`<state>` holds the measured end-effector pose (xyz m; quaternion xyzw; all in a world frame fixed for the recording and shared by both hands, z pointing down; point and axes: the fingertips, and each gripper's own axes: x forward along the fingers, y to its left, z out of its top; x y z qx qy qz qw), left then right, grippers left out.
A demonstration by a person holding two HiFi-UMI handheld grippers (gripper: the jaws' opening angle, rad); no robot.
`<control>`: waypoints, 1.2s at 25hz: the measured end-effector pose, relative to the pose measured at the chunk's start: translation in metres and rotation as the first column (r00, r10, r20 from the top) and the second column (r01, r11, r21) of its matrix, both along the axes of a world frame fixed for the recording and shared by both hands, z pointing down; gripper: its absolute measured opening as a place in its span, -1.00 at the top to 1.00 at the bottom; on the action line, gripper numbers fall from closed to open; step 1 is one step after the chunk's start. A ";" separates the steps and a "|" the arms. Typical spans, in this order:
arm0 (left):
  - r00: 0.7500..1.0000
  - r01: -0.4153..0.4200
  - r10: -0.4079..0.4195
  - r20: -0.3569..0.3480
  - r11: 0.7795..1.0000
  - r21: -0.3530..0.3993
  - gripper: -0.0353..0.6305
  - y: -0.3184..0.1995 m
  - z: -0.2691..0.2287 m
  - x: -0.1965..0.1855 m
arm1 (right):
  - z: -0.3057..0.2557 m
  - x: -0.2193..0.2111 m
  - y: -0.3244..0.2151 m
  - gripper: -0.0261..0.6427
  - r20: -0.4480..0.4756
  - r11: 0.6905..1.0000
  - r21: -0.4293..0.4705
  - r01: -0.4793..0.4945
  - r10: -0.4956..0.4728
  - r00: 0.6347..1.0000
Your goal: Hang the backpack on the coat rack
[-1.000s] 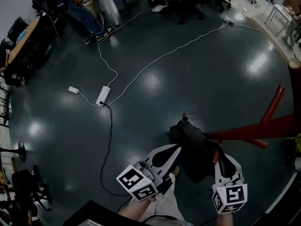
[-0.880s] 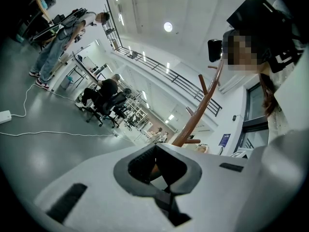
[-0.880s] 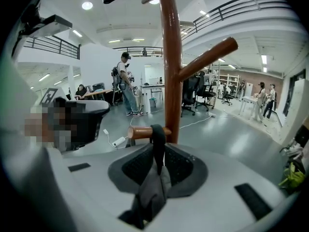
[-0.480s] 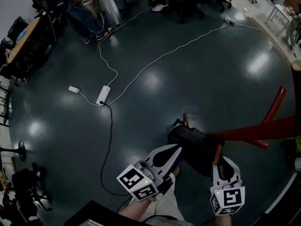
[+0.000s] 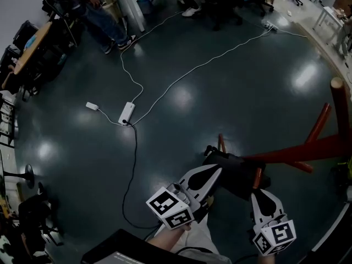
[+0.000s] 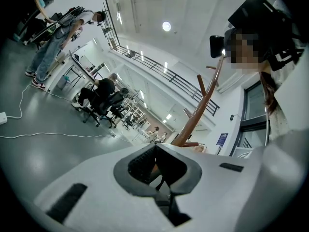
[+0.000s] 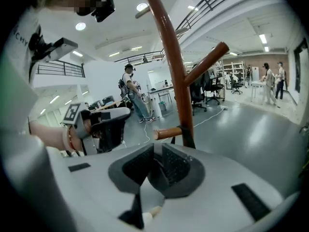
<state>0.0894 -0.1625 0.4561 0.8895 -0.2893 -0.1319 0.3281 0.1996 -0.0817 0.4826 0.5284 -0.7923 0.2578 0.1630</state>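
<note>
The black backpack (image 5: pixel 237 170) hangs between my two grippers, up against the red-brown coat rack (image 5: pixel 300 150). My left gripper (image 5: pixel 214 175) is shut on its near left side, and my right gripper (image 5: pixel 257 193) is shut on its near right side. One rack peg (image 5: pixel 220 143) sticks out past the bag, another peg (image 5: pixel 257 176) sits beside the right gripper. In the right gripper view the rack pole (image 7: pixel 168 57) rises just beyond the shut jaws, with a short peg (image 7: pixel 169 132) and the left gripper (image 7: pixel 104 124) to its left. A thin black strap (image 6: pixel 161 183) runs through the left jaws.
A white power strip (image 5: pixel 127 114) and long white cables (image 5: pixel 187 73) cross the dark shiny floor. Desks, chairs and people (image 5: pixel 93 12) stand at the far left and top. A dark box edge (image 5: pixel 118 249) lies at the bottom left, near the person's feet.
Both grippers and the backpack have shifted a little right, closer to the rack. The rack's upper pole now shows more at the right edge.
</note>
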 end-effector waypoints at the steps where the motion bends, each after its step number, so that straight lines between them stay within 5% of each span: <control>1: 1.000 -0.004 0.004 -0.002 1.000 0.005 0.87 -0.001 -0.005 0.002 | -0.006 -0.002 0.001 0.78 0.030 1.000 0.000 0.002 -0.002 1.000; 12: 0.997 -0.072 0.074 -0.024 0.994 0.078 0.87 0.001 -0.056 0.012 | -0.061 -0.040 0.011 0.78 0.131 0.993 0.060 0.100 -0.107 0.986; 30: 0.991 -0.102 0.118 -0.070 0.975 0.197 0.87 -0.008 -0.146 -0.004 | -0.194 -0.080 -0.010 0.81 0.080 0.945 0.298 0.132 -0.162 0.984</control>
